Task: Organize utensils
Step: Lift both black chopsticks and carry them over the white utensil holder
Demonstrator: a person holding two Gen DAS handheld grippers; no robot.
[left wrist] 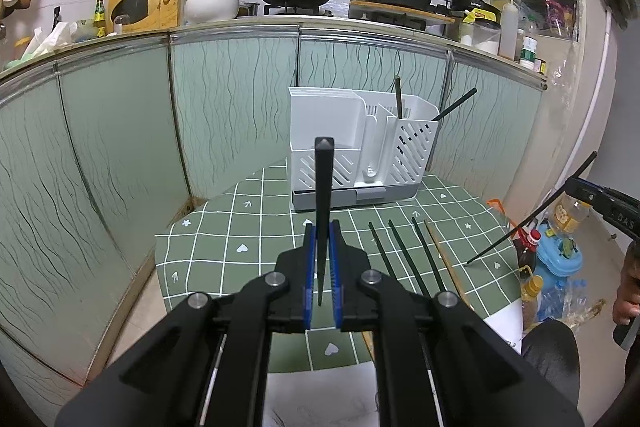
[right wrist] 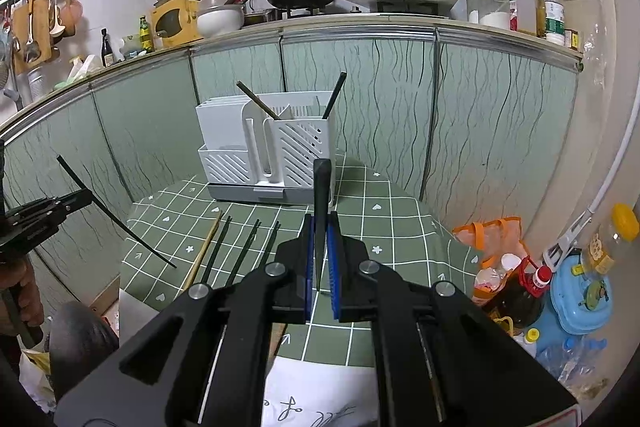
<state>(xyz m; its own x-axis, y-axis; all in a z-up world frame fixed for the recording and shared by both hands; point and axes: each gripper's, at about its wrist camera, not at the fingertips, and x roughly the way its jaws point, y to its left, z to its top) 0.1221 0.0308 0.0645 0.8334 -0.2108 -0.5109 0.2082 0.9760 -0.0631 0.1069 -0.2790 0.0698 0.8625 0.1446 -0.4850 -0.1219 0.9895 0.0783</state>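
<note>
Above the green checked table [left wrist: 240, 227], both grippers tilt downward toward the white utensil holder [left wrist: 360, 155] at twelve o'clock. The left gripper [left wrist: 322, 231] is clamped shut on a black chopstick [left wrist: 322, 195], long axis running from six to twelve, thick end away. The right gripper [right wrist: 320, 227] likewise pinches a black chopstick [right wrist: 321, 195]. Only the right wrist view shows the left one's stick [right wrist: 116, 215] slanting from ten to four. Loose chopsticks [left wrist: 404, 255] lie at three o'clock, pointing roughly toward the holder.
</note>
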